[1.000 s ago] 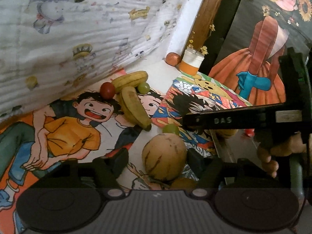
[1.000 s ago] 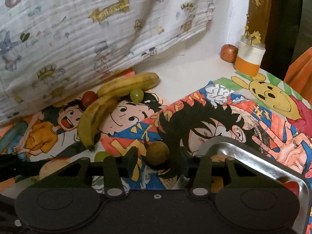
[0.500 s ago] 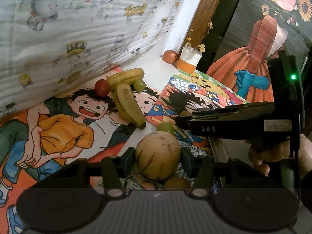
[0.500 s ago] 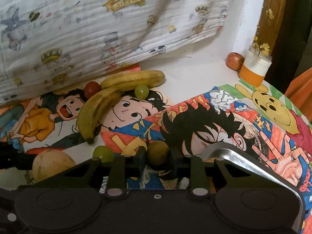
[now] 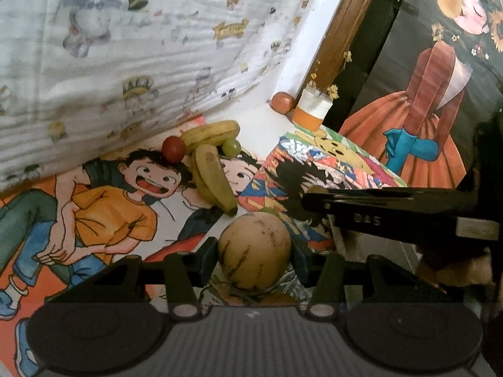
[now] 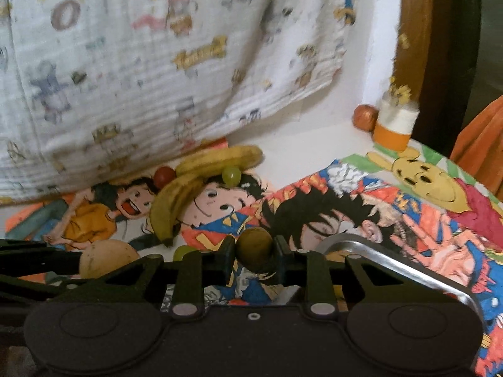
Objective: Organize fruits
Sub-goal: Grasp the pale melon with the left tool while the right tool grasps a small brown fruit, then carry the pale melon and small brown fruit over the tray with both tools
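My left gripper (image 5: 254, 251) is shut on a round tan melon (image 5: 254, 249) with brown streaks, held just above the cartoon mat. My right gripper (image 6: 254, 251) is shut on a small brown round fruit (image 6: 254, 248), beside the rim of a steel tray (image 6: 408, 270). The right gripper's arm crosses the left wrist view (image 5: 393, 213). Two bananas (image 5: 213, 160), a red fruit (image 5: 173, 148) and a green grape (image 5: 231, 147) lie farther back on the mat. Another green grape (image 6: 184, 251) lies near the melon (image 6: 107, 259).
A printed white cloth (image 5: 125, 47) hangs at the back left. An orange-and-white cup (image 5: 312, 110) and a brown round fruit (image 5: 283, 102) stand in the far corner by a wooden frame. Colourful cartoon mats (image 6: 393, 213) cover the surface.
My left gripper closed on the melon and my right gripper closed on the small brown fruit. Both fruits now sit higher in view.
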